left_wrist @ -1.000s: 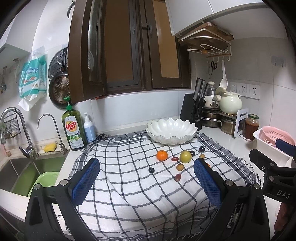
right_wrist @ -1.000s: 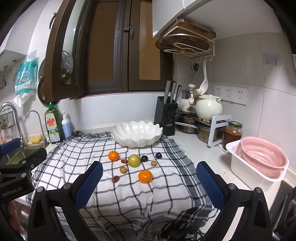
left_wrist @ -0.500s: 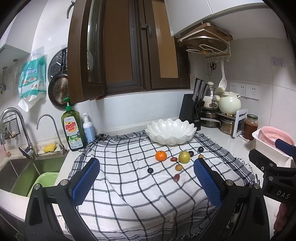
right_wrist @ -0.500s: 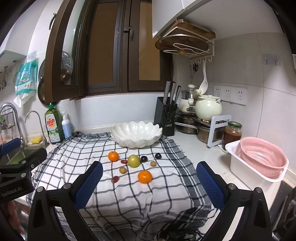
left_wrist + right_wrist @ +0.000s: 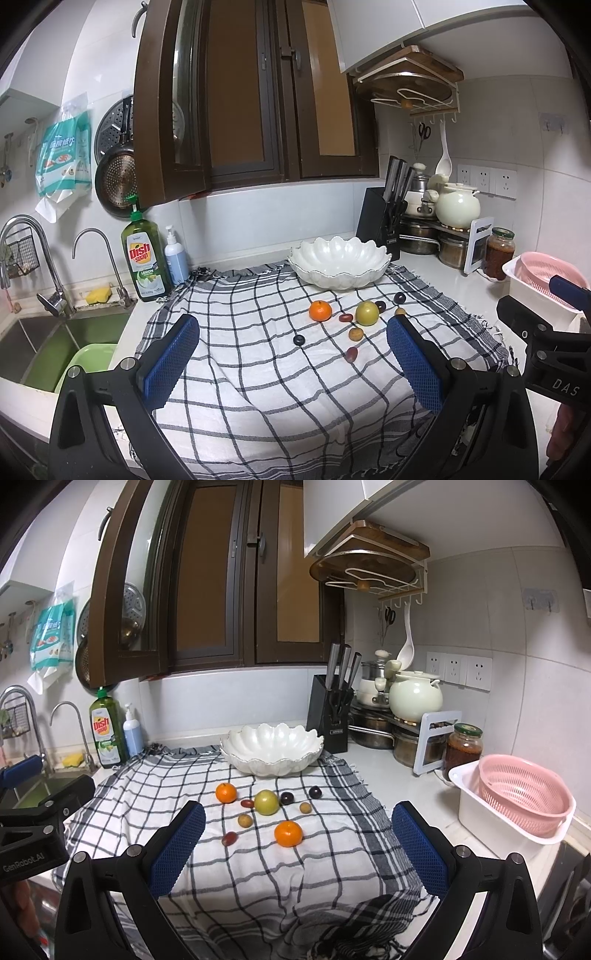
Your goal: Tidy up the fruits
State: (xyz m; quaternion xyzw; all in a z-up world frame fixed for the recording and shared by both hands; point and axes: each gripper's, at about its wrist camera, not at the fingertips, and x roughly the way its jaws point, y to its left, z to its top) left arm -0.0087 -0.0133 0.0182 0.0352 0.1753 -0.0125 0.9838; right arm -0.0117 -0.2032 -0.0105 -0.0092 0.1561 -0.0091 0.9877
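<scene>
My left gripper is spread wide and empty; so is my right gripper. Fruits lie loose on the checked cloth, all just in front of the white bowl: left an orange, then a green fruit, right a dark plum.

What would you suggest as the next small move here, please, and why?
Probably lower the right claw over the nearer tangerine and close on it. Both claws are open and empty, all the fruit lies loose on the checked cloth, and the white scalloped bowl behind looks empty. That tangerine sits closest, roughly between the right claw's fingers, with clear cloth around it.
</scene>
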